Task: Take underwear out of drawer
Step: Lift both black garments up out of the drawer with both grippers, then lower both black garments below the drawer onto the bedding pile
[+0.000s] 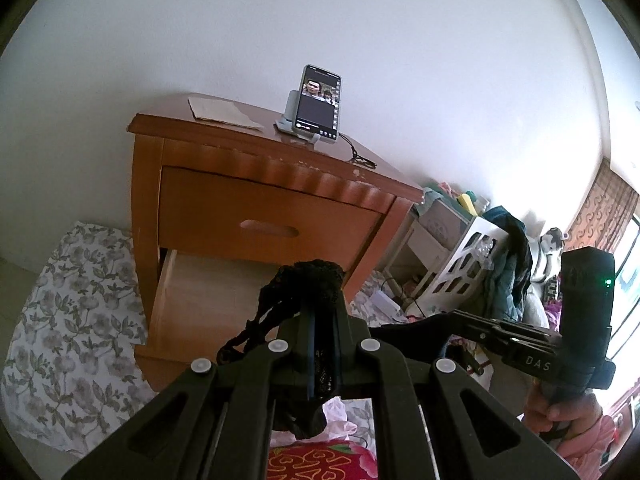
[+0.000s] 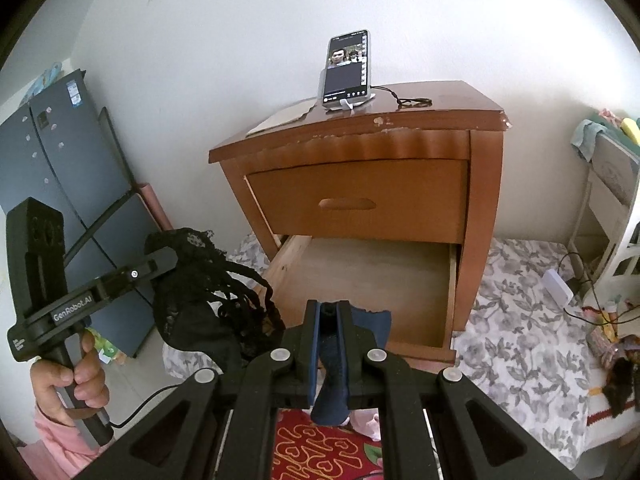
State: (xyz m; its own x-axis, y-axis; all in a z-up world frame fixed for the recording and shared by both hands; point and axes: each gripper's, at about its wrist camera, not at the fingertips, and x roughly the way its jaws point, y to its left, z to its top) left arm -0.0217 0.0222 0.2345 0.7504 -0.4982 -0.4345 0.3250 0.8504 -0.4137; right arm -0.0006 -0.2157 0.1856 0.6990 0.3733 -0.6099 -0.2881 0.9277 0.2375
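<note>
My left hand-held gripper [image 1: 320, 280] pinches one black lace underwear [image 2: 188, 292]; my right hand-held gripper [image 2: 330, 312] clamps one navy underwear [image 2: 370, 322].

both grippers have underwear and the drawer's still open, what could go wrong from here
The black lace pair in the left gripper trails loose straps that could snag on the open lower drawer or the nightstand edge. The right gripper pinches only a narrow fold of the blue pair, so a quick swing might let it slip. A wide swing near the top could also knock the phone off its stand.
</note>
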